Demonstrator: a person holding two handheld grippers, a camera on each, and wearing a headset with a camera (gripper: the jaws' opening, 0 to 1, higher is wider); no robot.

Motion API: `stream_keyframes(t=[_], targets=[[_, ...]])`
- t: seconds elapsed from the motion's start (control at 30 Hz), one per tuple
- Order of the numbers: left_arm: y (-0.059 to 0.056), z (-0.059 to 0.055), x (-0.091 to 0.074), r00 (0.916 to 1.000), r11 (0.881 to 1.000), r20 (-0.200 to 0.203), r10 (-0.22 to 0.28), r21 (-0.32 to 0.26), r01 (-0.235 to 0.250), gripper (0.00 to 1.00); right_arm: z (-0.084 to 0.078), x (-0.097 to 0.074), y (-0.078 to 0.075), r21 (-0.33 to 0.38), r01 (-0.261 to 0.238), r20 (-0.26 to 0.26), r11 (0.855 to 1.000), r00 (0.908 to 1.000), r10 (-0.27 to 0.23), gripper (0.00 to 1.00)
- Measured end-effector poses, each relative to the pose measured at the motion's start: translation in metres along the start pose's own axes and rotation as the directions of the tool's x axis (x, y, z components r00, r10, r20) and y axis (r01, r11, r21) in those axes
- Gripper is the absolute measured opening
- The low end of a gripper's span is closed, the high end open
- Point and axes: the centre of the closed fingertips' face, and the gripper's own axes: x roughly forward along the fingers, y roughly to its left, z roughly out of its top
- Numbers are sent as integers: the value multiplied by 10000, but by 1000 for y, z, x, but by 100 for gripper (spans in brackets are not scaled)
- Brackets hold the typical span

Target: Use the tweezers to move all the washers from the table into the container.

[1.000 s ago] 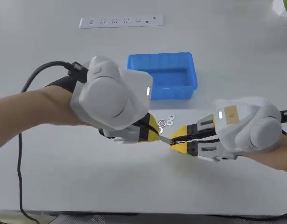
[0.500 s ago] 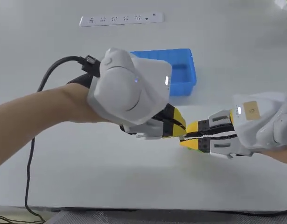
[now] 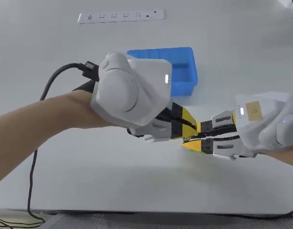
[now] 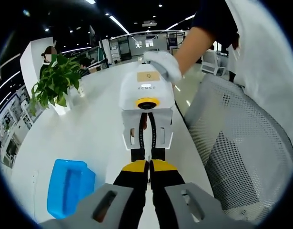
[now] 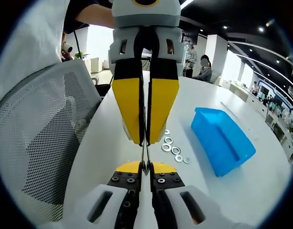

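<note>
Tally from the bench side.

- Hand-held white grippers with yellow-and-black jaws: two, the left gripper (image 5: pixel 144 140) and the right gripper (image 5: pixel 145 168).
- Thin metal tweezers (image 5: pixel 144 155): one pair.
- Small flat silver metal washers (image 5: pixel 168 140) on the white tabletop (image 3: pixel 136 181): six by my count; the smallest are hard to separate.
- Shallow blue plastic container (image 3: pixel 186 88): one.
- Long white power strip (image 3: pixel 121 16): one.
- Leafy green potted plant (image 4: pixel 55 83): one.
- Grey mesh-backed chair (image 4: pixel 241 157): one.

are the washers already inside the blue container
No, in the right gripper view the washers lie on the table beside the container.
</note>
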Motion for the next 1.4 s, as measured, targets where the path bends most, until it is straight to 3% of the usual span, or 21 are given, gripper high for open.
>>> stream_keyframes(t=[0.03, 0.07, 0.1, 0.2, 0.6, 0.87, 1.07, 1.23, 1.4], targets=[[0, -1, 0, 9999, 10000, -107, 1, 54, 0, 5, 0, 0, 1, -107, -39, -13, 9999, 10000, 39, 7], [-1, -5, 0, 9994, 9970, -356, -6, 776, 34, 6, 1, 1, 0, -168, -29, -62, 9999, 10000, 28, 7], [-3, -6, 1, 9991, 9968, -397, -125, 779, 155, 6, 1, 1, 1, -176, -66, -86, 9998, 9999, 64, 7], [1, -7, -1, 9997, 9990, -252, 7, 449, 4, 6, -1, 2, -2, -95, -139, -43, 9999, 9999, 139, 7], [4, -8, -6, 9997, 9996, -78, 212, 199, -211, 6, -1, 0, -1, 28, -181, 34, 9998, 9998, 181, 7], [5, -1, -3, 9988, 9988, 269, 414, 264, -422, 7, 0, -1, 0, 88, -136, 31, 9999, 9999, 136, 7], [4, -2, -5, 9984, 9984, 271, 506, 233, -512, 5, 1, 0, 0, 61, -164, 26, 9998, 9999, 164, 7], [4, -5, -8, 9983, 9980, 275, 522, -382, -511, 5, 2, 2, 2, -124, -140, -73, 9998, 9999, 139, 7], [5, -8, -15, 9979, 9976, 343, 543, -439, -528, 5, 8, 6, 0, -9, 48, -21, 10000, 10000, -48, 8]])
